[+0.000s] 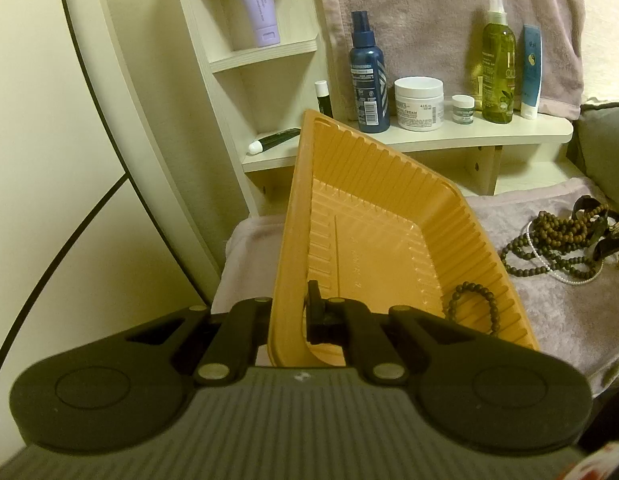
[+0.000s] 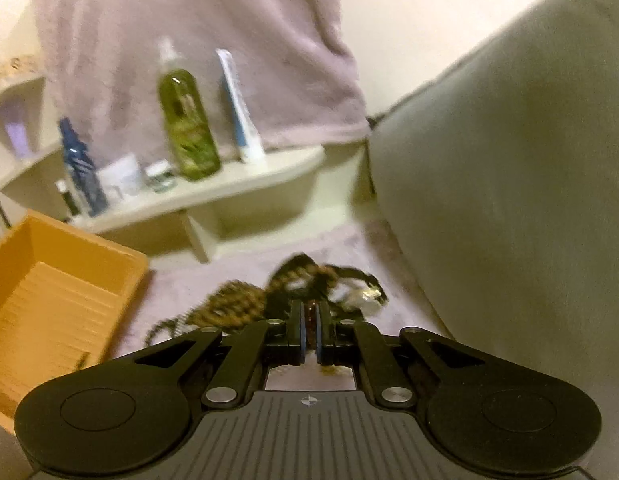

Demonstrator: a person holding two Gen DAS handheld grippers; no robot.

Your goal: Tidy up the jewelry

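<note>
An orange plastic tray [image 1: 369, 240] is tilted up off the lilac towel, and my left gripper [image 1: 294, 308] is shut on its near rim. One dark wooden bead bracelet [image 1: 471, 306] lies in the tray's low corner. To the right on the towel lies a tangled jewelry pile [image 1: 565, 240] of brown bead strands, a pearl string and dark bangles. In the blurred right wrist view my right gripper [image 2: 309, 314] is over that jewelry pile [image 2: 249, 300], shut on a brown beaded piece that shows between its pads. The tray [image 2: 57, 292] sits to its left.
A cream shelf [image 1: 449, 138] behind the tray holds a blue spray bottle [image 1: 369, 76], a white jar [image 1: 419, 104], a green bottle [image 1: 497, 68] and tubes. A grey cushion [image 2: 509, 180] stands close on the right. A lilac towel [image 1: 569, 312] covers the surface.
</note>
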